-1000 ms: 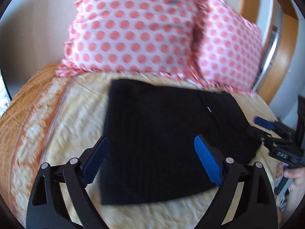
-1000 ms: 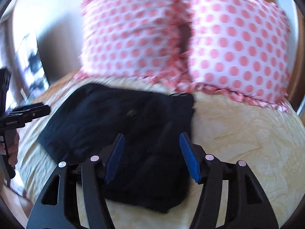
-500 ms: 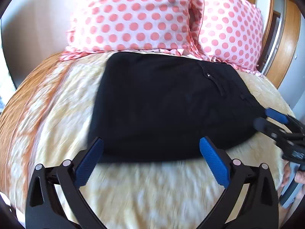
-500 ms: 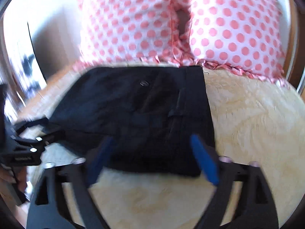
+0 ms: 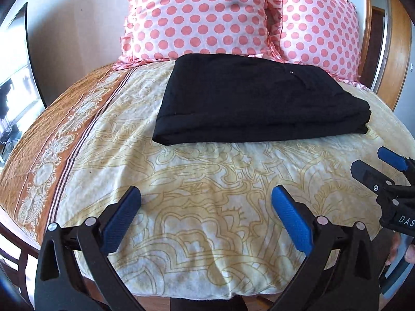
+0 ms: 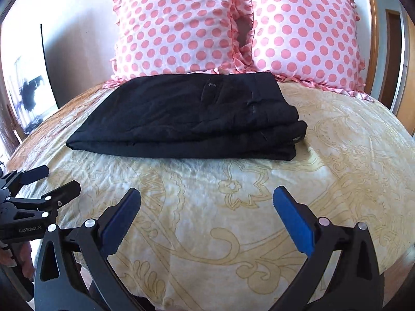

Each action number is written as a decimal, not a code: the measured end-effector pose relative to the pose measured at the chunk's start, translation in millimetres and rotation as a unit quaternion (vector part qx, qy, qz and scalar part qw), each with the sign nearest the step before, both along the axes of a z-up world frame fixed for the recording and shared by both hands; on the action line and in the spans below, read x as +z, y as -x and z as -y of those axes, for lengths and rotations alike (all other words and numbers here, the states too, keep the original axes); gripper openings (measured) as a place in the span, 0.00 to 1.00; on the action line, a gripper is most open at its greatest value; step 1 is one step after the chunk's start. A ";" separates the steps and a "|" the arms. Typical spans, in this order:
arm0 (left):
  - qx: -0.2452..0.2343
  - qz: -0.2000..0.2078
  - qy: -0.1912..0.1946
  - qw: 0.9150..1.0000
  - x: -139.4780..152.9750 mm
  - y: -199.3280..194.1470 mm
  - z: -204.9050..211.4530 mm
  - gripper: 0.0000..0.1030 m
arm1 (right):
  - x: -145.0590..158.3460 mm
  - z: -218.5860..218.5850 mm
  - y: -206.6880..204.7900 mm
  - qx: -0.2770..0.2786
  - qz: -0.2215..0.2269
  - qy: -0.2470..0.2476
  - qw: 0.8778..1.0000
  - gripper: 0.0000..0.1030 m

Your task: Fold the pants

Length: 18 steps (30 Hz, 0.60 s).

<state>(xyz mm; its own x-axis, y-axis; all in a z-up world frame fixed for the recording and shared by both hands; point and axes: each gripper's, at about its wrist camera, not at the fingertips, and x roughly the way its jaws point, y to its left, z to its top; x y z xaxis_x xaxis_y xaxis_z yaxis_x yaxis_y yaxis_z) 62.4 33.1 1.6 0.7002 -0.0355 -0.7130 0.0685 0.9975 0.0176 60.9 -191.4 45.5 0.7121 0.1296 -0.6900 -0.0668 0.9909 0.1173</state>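
A: How much of the folding can be counted as done?

B: Nearly all of it, it would seem. The black pants (image 5: pixel 254 96) are seen stacked in a compact rectangle of several layers on the bed (image 5: pixel 207 186), just in front of the two polka-dot pillows (image 5: pixel 197 15). The near edge is fairly even; in the right wrist view the layers at the right-hand corner (image 6: pixel 293 137) are slightly stepped, not flush.

A: And the tongs?

B: Both pairs are spread wide with nothing between them. The left tongs (image 5: pixel 205 217) are held over bare bedspread, well apart from the garment, and the right tongs (image 6: pixel 207 217) likewise. Each pair is also caught at the edge of the other's view.

A: Is anything left to be done?

B: Little, by the look of it. The uneven corner could be squared, or the stack pressed flat, if a tidier result is wanted. Otherwise the task may be judged finished, since no loose leg or waistband is seen trailing out.
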 end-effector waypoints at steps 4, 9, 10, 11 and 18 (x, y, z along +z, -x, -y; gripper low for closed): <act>0.001 0.004 0.000 1.000 -0.9 0.5 3.2 0.98 | -1.4 -2.4 2.8 -0.009 0.002 -0.006 1.000 0.99; 0.001 0.012 -0.001 1.000 -2.2 0.6 5.5 0.98 | -6.3 -9.6 2.2 -0.002 -0.001 0.005 1.000 0.99; 0.000 0.014 -0.001 1.000 -2.5 1.1 5.8 0.98 | -7.4 -10.7 1.9 -0.002 -0.002 0.008 1.000 0.99; 0.000 0.016 -0.002 1.000 -2.8 1.5 5.4 0.98 | -8.5 -11.8 1.8 -0.003 -0.001 0.011 1.000 0.99; -0.001 0.033 0.001 0.999 -4.5 8.1 4.2 0.98 | -13.3 -15.3 5.0 -0.007 0.015 0.030 0.999 0.99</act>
<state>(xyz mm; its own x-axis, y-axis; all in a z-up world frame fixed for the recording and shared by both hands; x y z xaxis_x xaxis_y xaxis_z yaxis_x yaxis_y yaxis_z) 54.3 28.8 -2.9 0.7451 -0.0377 -0.6659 0.0691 0.9974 0.0209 55.9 -176.1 32.2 0.7344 0.0788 -0.6741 -0.0550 0.9969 0.0565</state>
